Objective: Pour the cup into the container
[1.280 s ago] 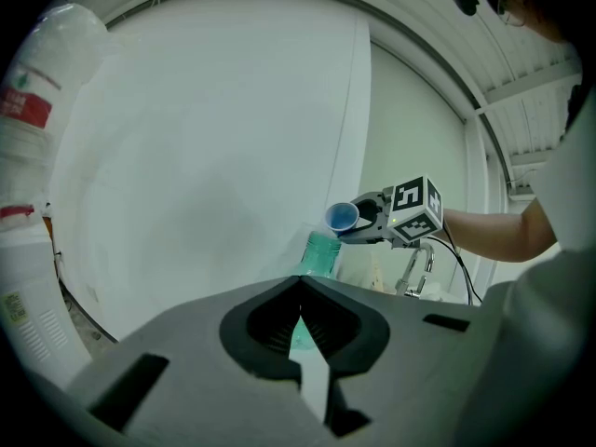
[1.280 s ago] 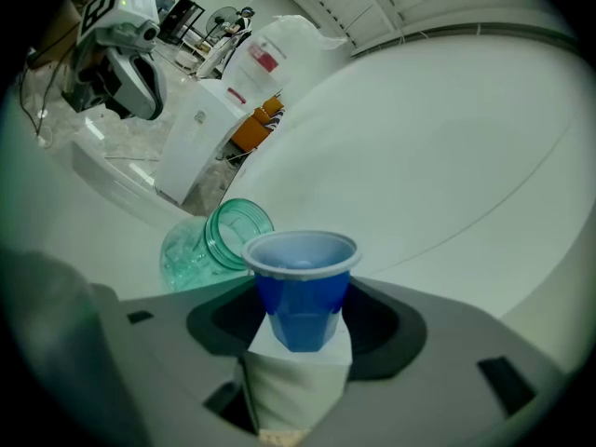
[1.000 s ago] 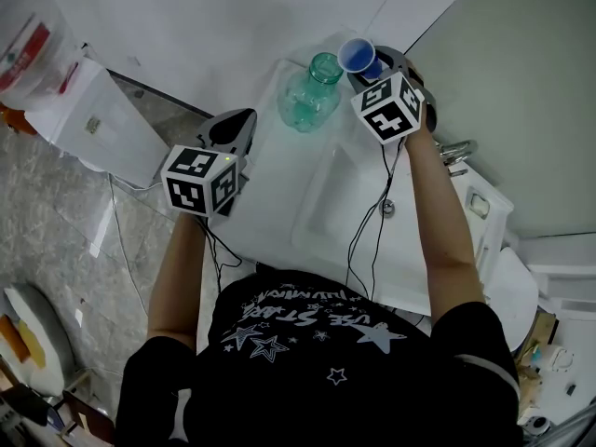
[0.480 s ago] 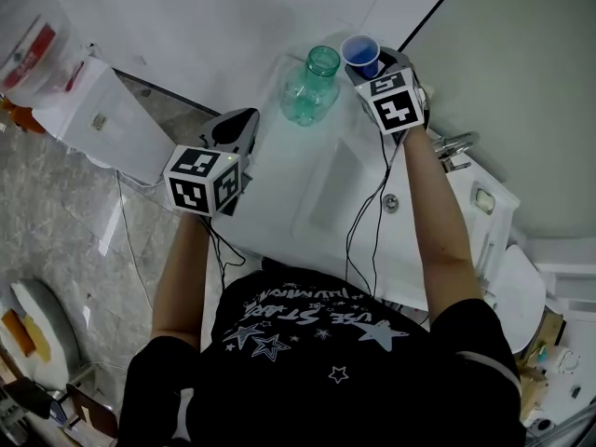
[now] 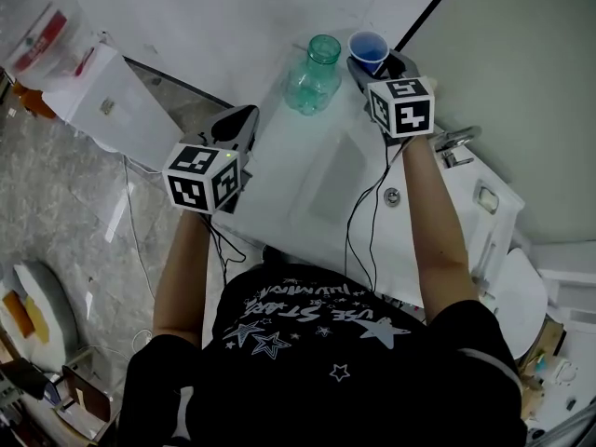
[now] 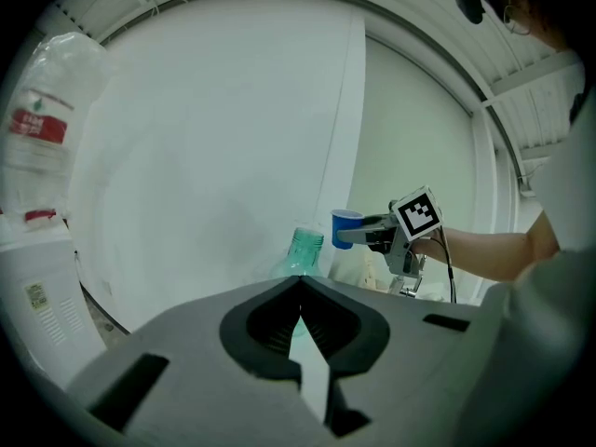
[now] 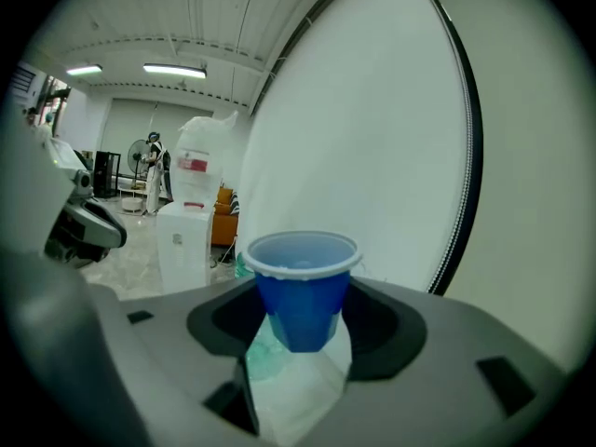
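Beside the green container [image 5: 313, 74], the blue cup [image 5: 369, 47] is clamped upright in the half-spread right gripper [image 5: 372, 63]; tilting over the container's mouth is judged next.

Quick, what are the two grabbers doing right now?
Left gripper: closed, holding nothing.
Right gripper: closed on the blue cup, which is upright.

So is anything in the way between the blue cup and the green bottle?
No, nothing visible is. The right gripper holds the blue cup upright, just beside the green bottle, with only an empty gap between them. The bottle's mouth looks open, with no cap on it.
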